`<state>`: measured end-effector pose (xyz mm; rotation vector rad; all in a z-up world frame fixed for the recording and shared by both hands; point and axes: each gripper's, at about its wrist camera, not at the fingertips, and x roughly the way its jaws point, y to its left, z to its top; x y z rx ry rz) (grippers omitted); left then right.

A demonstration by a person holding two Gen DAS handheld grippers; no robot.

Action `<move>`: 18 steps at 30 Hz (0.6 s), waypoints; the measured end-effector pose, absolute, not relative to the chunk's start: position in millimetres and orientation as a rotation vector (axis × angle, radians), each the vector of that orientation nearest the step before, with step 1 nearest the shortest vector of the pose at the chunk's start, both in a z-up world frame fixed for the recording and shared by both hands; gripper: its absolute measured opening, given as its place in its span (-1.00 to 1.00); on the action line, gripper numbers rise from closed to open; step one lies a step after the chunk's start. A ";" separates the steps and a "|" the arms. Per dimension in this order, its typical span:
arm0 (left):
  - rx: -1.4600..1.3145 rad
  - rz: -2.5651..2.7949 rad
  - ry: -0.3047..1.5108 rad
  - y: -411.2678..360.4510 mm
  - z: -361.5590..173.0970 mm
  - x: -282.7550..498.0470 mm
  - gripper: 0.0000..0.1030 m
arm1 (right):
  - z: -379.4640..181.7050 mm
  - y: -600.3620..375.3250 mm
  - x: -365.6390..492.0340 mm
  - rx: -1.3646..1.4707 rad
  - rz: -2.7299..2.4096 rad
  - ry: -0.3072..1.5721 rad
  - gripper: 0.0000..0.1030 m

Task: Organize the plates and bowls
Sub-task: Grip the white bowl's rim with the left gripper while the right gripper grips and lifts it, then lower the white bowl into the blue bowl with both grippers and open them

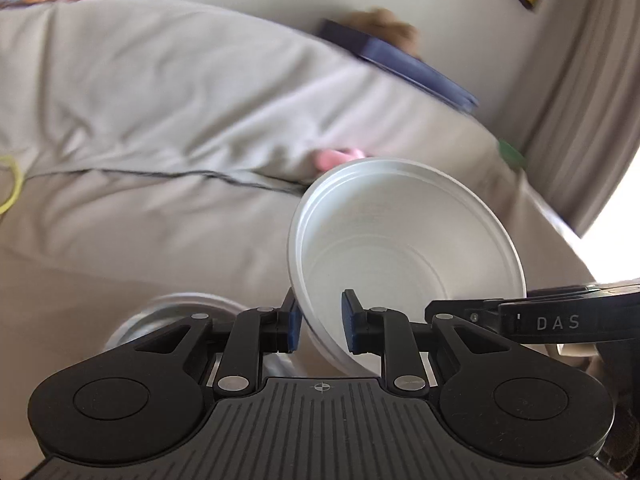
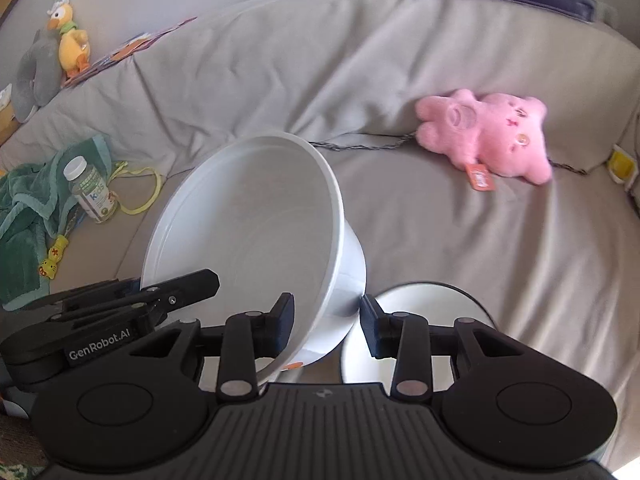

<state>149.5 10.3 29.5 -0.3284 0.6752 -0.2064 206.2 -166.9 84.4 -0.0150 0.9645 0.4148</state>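
A white plastic bowl (image 1: 408, 248) is tilted in the air over a grey sofa. My left gripper (image 1: 320, 322) is shut on its rim, one finger inside and one outside. In the right wrist view the same bowl (image 2: 256, 220) sits between the fingers of my right gripper (image 2: 326, 324), whose jaws stand apart around its wall with a gap on the right side. The left gripper (image 2: 132, 304) reaches in from the left. A second white bowl (image 2: 424, 336) lies below; it also shows in the left wrist view (image 1: 172, 316).
A pink plush toy (image 2: 492, 140) lies on the sofa seat (image 2: 440, 240). A vitamin bottle (image 2: 88, 190) and green cloth (image 2: 28, 208) lie at left. A yellow duck toy (image 2: 68, 40) and a dark blue cushion (image 1: 400, 64) are on the sofa back.
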 end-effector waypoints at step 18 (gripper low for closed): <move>-0.192 -0.152 0.831 -70.5 -14.7 180.9 -0.56 | -0.1 -256.0 202.7 0.059 0.301 0.941 -0.20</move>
